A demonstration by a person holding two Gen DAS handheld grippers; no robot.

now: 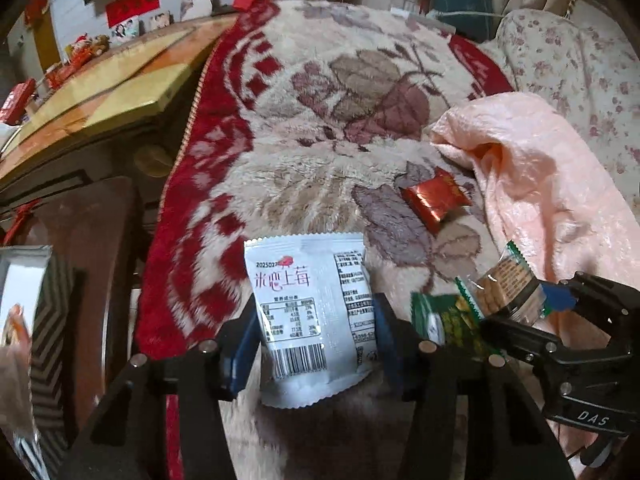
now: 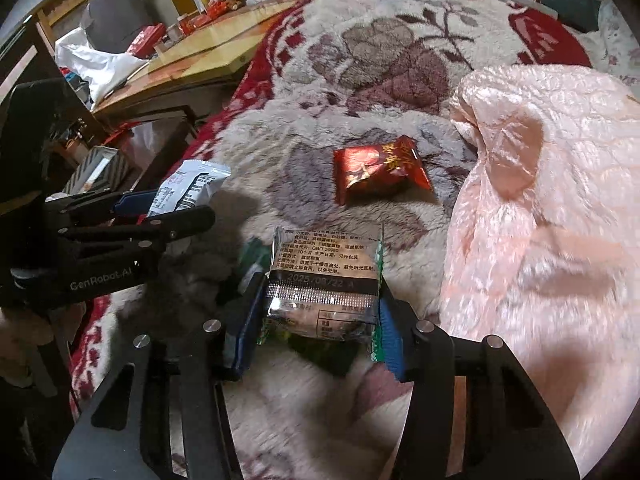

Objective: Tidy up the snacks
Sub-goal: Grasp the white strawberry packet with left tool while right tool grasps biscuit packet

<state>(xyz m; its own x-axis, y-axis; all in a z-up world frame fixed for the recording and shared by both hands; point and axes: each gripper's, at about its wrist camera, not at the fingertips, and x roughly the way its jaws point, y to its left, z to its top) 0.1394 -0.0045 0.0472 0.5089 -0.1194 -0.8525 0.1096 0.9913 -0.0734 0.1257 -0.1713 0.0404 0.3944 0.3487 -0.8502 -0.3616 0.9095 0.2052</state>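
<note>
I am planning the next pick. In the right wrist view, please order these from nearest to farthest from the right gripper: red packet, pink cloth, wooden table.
1. Pink cloth, close on the right.
2. Red packet, ahead on the blanket.
3. Wooden table, far upper left.

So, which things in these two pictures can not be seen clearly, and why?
- Green snack packet: left wrist view, partly covered by the biscuit packet in the right claw; its print is blurred.
- White packet: its lower edge sits behind the left claw.
- Striped box: cut off by the left edge, blurred.
- Red packet: gold print too small to read.
</note>
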